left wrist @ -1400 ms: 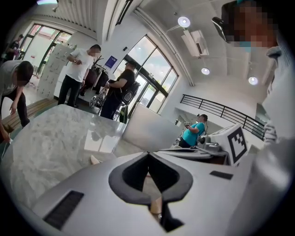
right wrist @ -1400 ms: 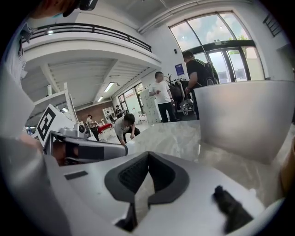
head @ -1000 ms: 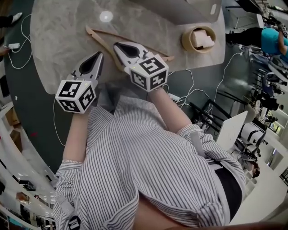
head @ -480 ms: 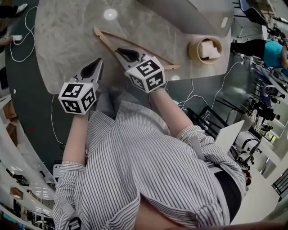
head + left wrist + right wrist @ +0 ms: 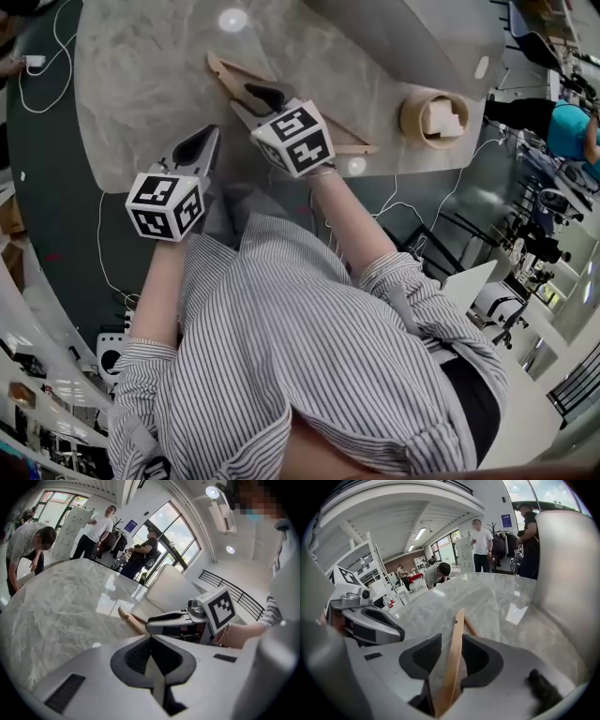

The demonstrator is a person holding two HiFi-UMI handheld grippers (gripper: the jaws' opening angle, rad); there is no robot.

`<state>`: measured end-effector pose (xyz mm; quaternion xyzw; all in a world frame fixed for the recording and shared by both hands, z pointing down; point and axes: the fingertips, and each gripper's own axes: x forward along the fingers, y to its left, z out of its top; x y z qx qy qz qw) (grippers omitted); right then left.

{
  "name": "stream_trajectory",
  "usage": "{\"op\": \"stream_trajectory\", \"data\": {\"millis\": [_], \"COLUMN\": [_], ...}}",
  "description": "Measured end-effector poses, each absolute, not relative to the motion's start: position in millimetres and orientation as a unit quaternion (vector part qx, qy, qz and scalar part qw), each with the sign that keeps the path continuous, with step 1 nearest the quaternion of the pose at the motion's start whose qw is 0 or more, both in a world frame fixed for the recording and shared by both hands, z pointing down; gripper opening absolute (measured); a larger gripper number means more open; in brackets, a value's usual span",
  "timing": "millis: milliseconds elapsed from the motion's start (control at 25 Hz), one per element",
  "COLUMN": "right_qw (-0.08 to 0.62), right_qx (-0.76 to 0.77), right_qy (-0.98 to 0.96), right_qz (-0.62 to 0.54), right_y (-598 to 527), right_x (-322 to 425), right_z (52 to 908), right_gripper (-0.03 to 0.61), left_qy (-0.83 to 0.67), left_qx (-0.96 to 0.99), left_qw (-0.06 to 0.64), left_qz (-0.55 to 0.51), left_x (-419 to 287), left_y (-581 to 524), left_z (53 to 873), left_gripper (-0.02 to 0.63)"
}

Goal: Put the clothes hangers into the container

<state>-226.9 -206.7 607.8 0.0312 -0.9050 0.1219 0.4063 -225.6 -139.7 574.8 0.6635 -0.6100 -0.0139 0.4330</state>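
A wooden clothes hanger [image 5: 223, 73] lies flat on the marble table [image 5: 141, 84], near its front edge. My right gripper [image 5: 255, 94] sits low over the hanger's middle. In the right gripper view the wooden bar [image 5: 456, 641] runs between the jaws of my right gripper [image 5: 451, 644]; they are opening, with a gap on the bar's left side. My left gripper [image 5: 208, 133] hovers at the table's edge to the left, shut and empty; its pads meet in the left gripper view [image 5: 151, 641]. The large grey container [image 5: 422, 37] stands at the table's far right.
A round wooden bowl [image 5: 434, 117] holding white pieces stands right of the hanger, beside the container. Cables [image 5: 403, 202] trail on the dark floor below the table edge. Several people [image 5: 98, 527] stand or bend beyond the far side of the table.
My right gripper has slid a little farther over the hanger toward the table's middle. The hanger still lies flat on the table. My left gripper has barely moved.
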Motion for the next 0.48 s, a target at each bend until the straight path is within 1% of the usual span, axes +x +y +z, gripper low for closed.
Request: {"op": "stream_trajectory", "data": {"millis": [280,480], "right_qw": [0.441,0.469], "right_qx": [0.016,0.016], "right_qy": [-0.891,-0.877], "right_qz": [0.102,0.103], "right_y": [-207,-206], "right_x": [-238,-238], "right_z": [629,641], "right_gripper": [0.137,0.137], "left_qy": [-0.613,-0.614], "left_qx": [0.666,0.651], "left_qw": [0.424,0.444], "left_qz": [-0.004,-0.032], "left_x": [-234,-237], "left_y": [-140,-141], "left_z": [581,589], "left_gripper": [0.011,0.011]}}
